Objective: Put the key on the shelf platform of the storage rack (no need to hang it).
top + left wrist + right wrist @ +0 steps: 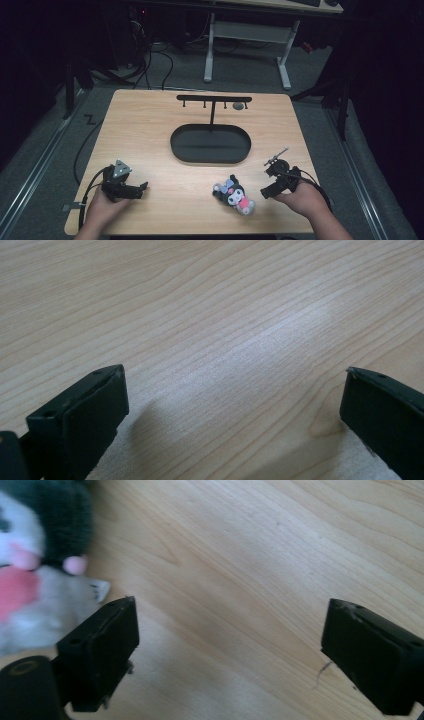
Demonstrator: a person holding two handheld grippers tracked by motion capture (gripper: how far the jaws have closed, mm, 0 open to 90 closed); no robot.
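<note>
High view. A light wooden table (150,125) fills the centre of the frame, dark floor around it. At centre stands a black stand with an oval tray base (210,144); an upright post rises from the base's far side to a crossbar (214,98) with short pegs hanging from it. A small grey round thing hangs or sits at the bar's right end; too small to identify. Lower left: the left gripper (142,188) held in the person's left hand (102,206), grey three-cornered plate on top, a cable looping off the table's left edge. Its jaws point right; their spread is hard to read from here. Lower right: the right gripper (265,192) in the right hand (302,199), wrist cut off at the bottom edge. Just left of it, lower centre, lies a small plush toy (235,194), dark head, pale face, pink patches; details blurred.

Left gripper view. Two black jaws rise at lower left and lower right, set wide apart, bare wood grain between them. The right one is cut by the frame edge.

Right gripper view. Jaws again wide apart, nothing between them but tabletop. The plush toy (35,570) sits at upper left, out of focus, cropped by the frame, partly hidden behind the left-hand jaw; whether they touch, cannot tell.
</note>
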